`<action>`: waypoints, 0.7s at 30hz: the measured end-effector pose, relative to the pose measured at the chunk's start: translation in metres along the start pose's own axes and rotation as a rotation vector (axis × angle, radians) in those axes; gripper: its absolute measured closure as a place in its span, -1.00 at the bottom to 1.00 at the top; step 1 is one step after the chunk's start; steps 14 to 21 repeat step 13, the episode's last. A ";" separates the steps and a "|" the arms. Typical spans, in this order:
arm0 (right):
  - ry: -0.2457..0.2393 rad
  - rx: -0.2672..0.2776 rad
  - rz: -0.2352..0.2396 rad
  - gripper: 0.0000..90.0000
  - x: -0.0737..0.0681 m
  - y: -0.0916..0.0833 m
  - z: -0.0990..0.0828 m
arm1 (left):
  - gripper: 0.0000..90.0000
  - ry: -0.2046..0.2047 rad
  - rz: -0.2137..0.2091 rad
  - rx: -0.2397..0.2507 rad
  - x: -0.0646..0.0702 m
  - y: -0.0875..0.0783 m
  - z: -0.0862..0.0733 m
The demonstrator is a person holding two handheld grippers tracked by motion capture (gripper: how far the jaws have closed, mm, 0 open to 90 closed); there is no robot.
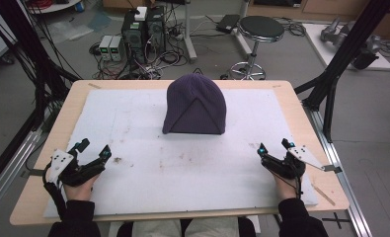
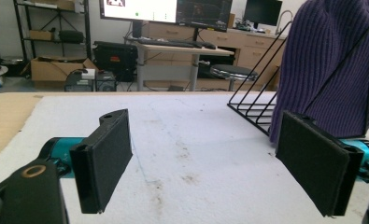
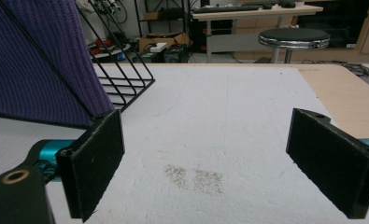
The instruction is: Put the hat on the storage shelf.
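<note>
A purple knitted beanie [image 1: 194, 105] stands upright over a black wire rack at the far middle of the white mat [image 1: 143, 148]. From the left gripper view the beanie [image 2: 327, 60] is at the right, with the wire rack [image 2: 257, 105] poking out from under it. In the right gripper view the beanie [image 3: 32, 60] sits at the left beside the rack [image 3: 126, 79]. My left gripper [image 1: 96, 150] rests open near the mat's front left. Near the front right, my right gripper [image 1: 274, 146] is open too. Neither holds anything, and both are well short of the beanie.
The mat lies on a wooden table [image 1: 64, 113]. Beyond its far edge are a round black stool [image 1: 260, 28], computer boxes [image 1: 143, 29] and tangled cables on the floor. Black frame posts [image 1: 348, 54] flank the table.
</note>
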State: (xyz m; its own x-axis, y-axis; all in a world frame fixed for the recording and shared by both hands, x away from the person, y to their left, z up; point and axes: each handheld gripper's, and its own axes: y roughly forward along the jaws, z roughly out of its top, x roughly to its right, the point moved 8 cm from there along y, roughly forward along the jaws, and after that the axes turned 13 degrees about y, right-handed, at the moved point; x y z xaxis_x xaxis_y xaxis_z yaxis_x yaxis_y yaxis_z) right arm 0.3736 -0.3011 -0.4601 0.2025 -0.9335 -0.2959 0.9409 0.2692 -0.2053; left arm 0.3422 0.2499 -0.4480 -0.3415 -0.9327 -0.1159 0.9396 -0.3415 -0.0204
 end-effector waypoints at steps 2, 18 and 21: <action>-0.001 0.000 0.001 -0.76 0.000 0.000 0.000 | -0.58 0.001 -0.002 0.002 0.001 0.001 0.000; 0.000 0.001 -0.005 -0.76 0.001 -0.001 0.000 | -0.56 0.002 -0.015 -0.008 0.003 0.001 -0.001; 0.000 0.001 -0.005 -0.76 0.001 -0.001 0.000 | -0.56 0.002 -0.015 -0.008 0.003 0.001 -0.001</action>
